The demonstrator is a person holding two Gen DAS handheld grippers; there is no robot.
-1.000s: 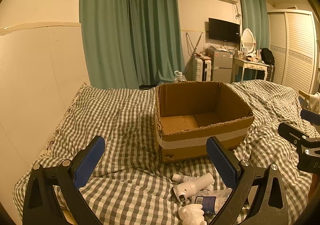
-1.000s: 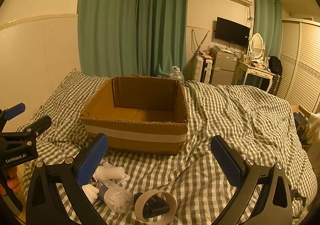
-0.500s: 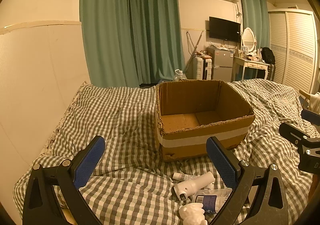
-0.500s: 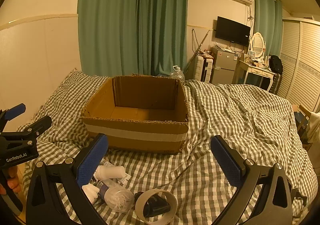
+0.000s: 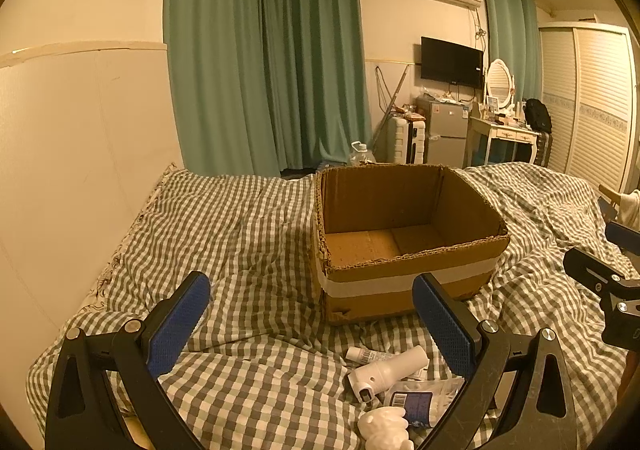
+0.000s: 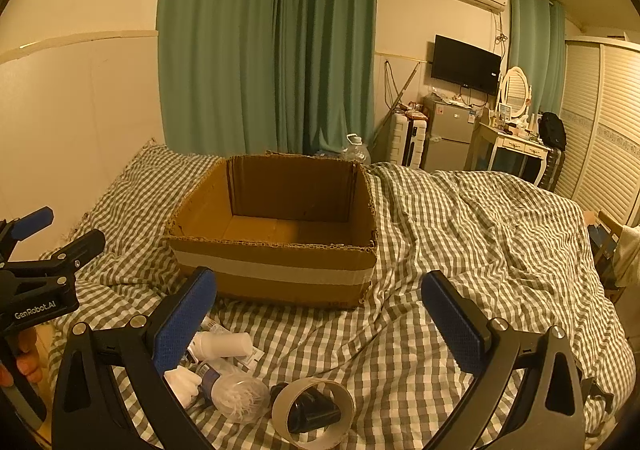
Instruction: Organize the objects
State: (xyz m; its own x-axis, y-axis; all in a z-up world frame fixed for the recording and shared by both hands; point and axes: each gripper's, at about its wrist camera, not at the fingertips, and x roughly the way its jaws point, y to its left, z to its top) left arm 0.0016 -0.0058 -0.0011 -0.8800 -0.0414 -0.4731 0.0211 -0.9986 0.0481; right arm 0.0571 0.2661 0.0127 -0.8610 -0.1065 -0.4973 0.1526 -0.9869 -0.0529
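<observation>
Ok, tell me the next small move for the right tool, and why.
Probably lower the right tool, jaws open and empty, onto the tape roll lying loose on the checked bedspread just below it. The cardboard box behind looks empty, and nothing is held yet.

A: Left gripper (image 5: pixel 312 310), status?
B: Jaws spread wide, blue pads (image 5: pixel 178 326) facing each other, nothing between them. It sits nearer the viewer than the cardboard box (image 5: pixel 404 246), left of the box's near corner, clear of the box.
A: Right gripper (image 6: pixel 320 314)?
B: Also spread wide, holding nothing, on the near side of the box, apart from it. Fingertips of the person's left hand (image 6: pixel 24 358) wrap the left gripper's handle, at the right camera's left edge.
</observation>
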